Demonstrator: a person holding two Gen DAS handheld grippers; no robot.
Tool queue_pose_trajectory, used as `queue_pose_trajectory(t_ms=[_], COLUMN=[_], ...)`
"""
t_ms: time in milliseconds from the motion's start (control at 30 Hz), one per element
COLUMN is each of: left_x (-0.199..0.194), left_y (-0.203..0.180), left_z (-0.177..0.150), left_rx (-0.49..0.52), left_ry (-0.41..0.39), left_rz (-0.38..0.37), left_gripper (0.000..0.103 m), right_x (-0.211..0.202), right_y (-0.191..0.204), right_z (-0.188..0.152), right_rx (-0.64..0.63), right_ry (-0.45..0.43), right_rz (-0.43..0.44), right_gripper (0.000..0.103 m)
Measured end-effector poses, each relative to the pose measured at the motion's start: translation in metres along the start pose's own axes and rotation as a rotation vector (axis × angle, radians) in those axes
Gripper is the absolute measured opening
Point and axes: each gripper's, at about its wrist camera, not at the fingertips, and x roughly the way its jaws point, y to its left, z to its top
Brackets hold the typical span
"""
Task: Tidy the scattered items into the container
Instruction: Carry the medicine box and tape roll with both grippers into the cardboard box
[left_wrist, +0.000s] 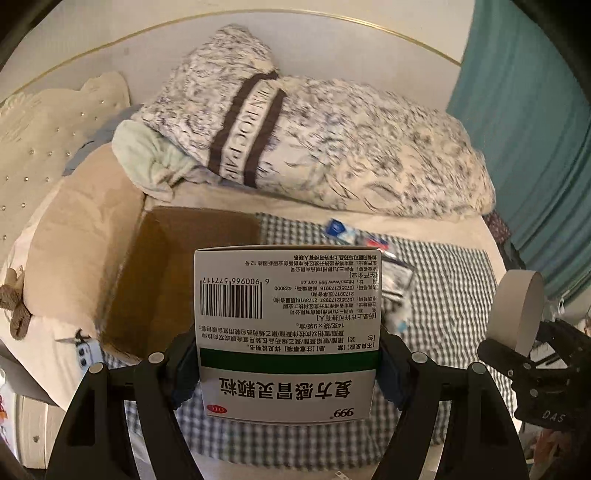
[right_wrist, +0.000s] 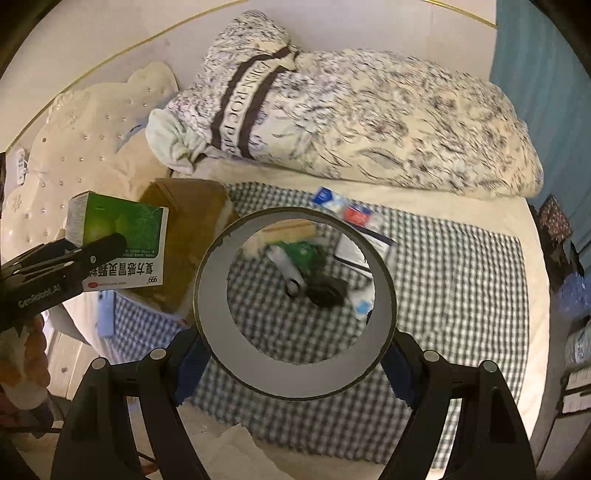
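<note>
My left gripper (left_wrist: 288, 365) is shut on a white and green medicine box (left_wrist: 288, 332), held above the checked cloth just right of the open cardboard box (left_wrist: 162, 273). The medicine box also shows in the right wrist view (right_wrist: 122, 243), near the cardboard box (right_wrist: 192, 236). My right gripper (right_wrist: 295, 365) is shut on a grey tape roll (right_wrist: 295, 373), held above the cloth; the tape roll also shows in the left wrist view (left_wrist: 517, 310). Through the ring I see a green packet (right_wrist: 303, 254), a white tube (right_wrist: 288, 273) and a black round item (right_wrist: 325, 291) on the cloth.
Small sachets (right_wrist: 343, 206) and a clear bag (right_wrist: 362, 247) lie on the checked cloth (right_wrist: 461, 295). A rolled patterned duvet (right_wrist: 369, 122) lies across the bed behind. A padded headboard (right_wrist: 74, 147) is at the left and a teal curtain (left_wrist: 524, 129) at the right.
</note>
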Motion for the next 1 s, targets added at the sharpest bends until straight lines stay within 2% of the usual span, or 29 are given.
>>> queue_pose_trajectory(t_ms=[100, 233, 533, 833, 1000], left_x=[0.002, 0.015, 0.064, 0.116, 0.133], left_y=[0.033, 0.070, 0.140, 0.177, 0.182], left_z=[0.012, 0.020, 0.020, 0.013, 0.016], left_rx=[-0.015, -0.022, -0.067, -0.092, -0.081], left_ry=[-0.017, 0.011, 0.125, 0.227, 0.250], left_rz=[0.010, 0.032, 0.040, 0.029, 0.020], left_gripper=[0.079, 0.079, 0.079, 0.079, 0.079], right_x=[0.013, 0.034, 0.098, 0.154, 0.177], right_y=[0.030, 0.068, 0.146, 0.168, 0.171], right_z=[0.015, 0.030, 0.048, 0.052, 0.060], right_rx=[-0.011, -0.015, -0.061, -0.095, -0.111], right_ry=[-0.001, -0.001, 0.088, 0.230, 0.276], right_rz=[0.010, 0.036, 0.100, 0.106, 0.102], right_gripper=[0.081, 0.081, 0.081, 0.081, 0.081])
